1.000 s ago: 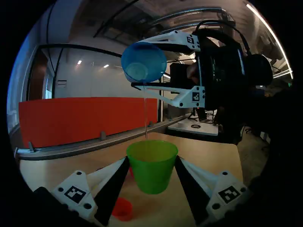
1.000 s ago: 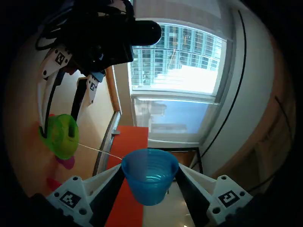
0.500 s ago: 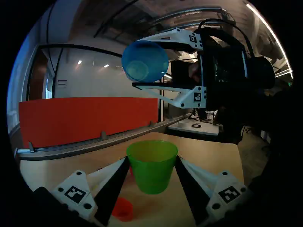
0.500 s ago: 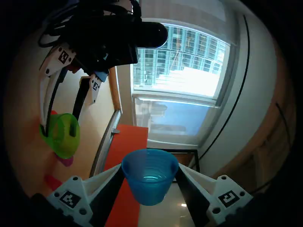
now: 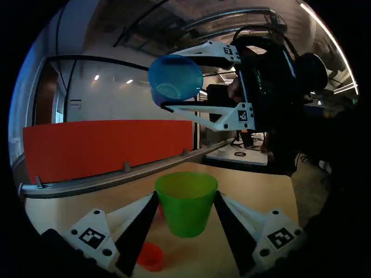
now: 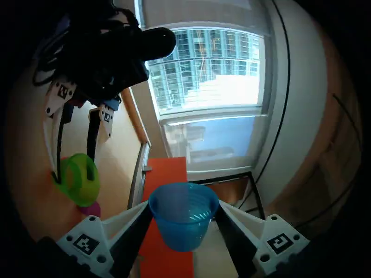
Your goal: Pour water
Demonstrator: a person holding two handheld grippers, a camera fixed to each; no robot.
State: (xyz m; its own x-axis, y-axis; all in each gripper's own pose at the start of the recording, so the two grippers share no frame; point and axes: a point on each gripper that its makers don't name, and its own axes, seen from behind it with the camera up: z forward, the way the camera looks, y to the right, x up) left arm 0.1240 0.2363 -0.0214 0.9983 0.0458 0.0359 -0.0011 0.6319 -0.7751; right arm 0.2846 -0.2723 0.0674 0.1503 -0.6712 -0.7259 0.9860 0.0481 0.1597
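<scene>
As left fingers (image 5: 134,227) grip green cup (image 5: 186,204), right fingers (image 6: 125,227) blue cup (image 6: 183,217); red cup (image 5: 150,255) beside.

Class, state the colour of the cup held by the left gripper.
The cup is bright green; the left gripper view shows it best.

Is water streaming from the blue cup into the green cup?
No, no stream shows between the blue cup and the green cup below it.
</scene>
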